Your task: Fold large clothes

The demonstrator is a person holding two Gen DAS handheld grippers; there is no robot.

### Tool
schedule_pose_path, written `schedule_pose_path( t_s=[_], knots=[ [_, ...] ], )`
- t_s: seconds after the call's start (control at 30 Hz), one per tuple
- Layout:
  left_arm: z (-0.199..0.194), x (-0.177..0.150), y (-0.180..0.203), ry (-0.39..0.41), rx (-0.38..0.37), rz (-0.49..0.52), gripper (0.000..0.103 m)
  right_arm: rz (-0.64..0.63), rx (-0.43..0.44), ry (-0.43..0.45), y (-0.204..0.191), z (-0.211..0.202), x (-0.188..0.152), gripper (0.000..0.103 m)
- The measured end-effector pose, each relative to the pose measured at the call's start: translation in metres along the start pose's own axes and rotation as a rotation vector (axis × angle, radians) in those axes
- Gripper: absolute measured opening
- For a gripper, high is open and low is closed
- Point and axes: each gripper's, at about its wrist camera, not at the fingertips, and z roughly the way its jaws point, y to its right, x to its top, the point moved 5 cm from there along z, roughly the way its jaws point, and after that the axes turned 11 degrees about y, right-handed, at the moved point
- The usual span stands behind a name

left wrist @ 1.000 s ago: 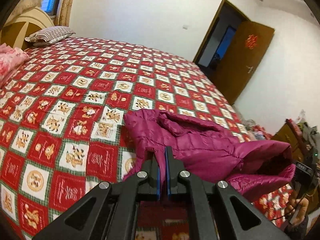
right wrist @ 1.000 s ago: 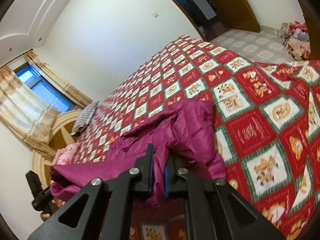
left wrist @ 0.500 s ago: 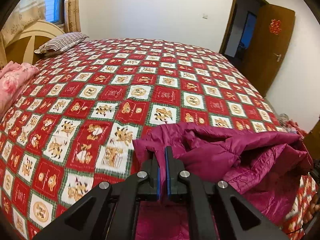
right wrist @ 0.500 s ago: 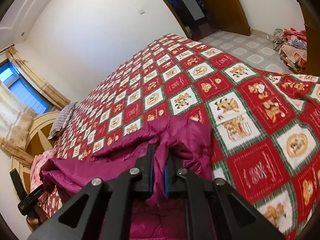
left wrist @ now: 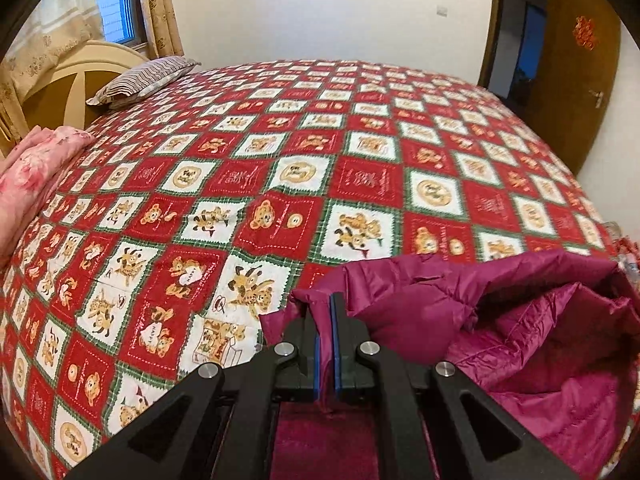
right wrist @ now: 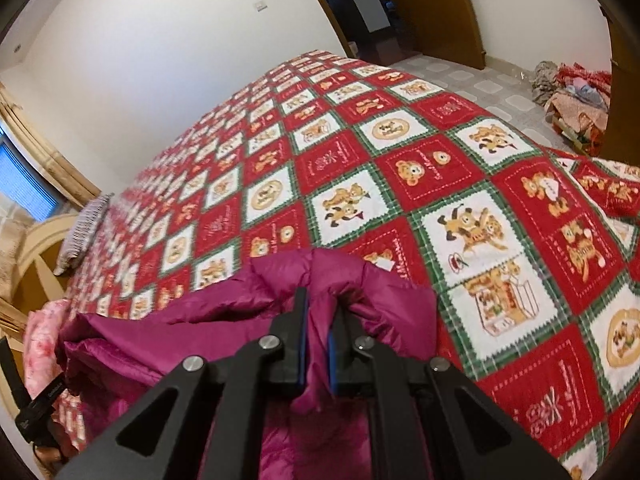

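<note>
A pink quilt (left wrist: 28, 176) and a striped pillow (left wrist: 140, 82) lie at the head of the bed (left wrist: 360, 184), leaving the checked bedspread free as a folding surface. The left gripper (left wrist: 325, 312) is clenched on an edge of the purple padded jacket (left wrist: 500, 328), which hangs bunched over the near side of the bed. The right gripper (right wrist: 318, 316) pinches a thicker fold of the same jacket (right wrist: 200, 332). Two separate holds probably let the person spread it flat over the bedspread before folding.
</note>
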Motion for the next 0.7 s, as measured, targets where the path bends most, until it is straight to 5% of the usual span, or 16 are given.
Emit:
schedule_pose_path(
  t_s=[0.23,0.7],
  knots=[
    [0.026,-0.007,0.012,-0.008,0.078,0.046,0.003,-0.076,-0.077,0.0,-0.002,0.025,-0.004,0.01],
    [0.057,-0.02,0.024,-0.033,0.116,0.086,0.003,-0.134,-0.145,-0.025,0.006,0.057,-0.018,0.006]
  ],
)
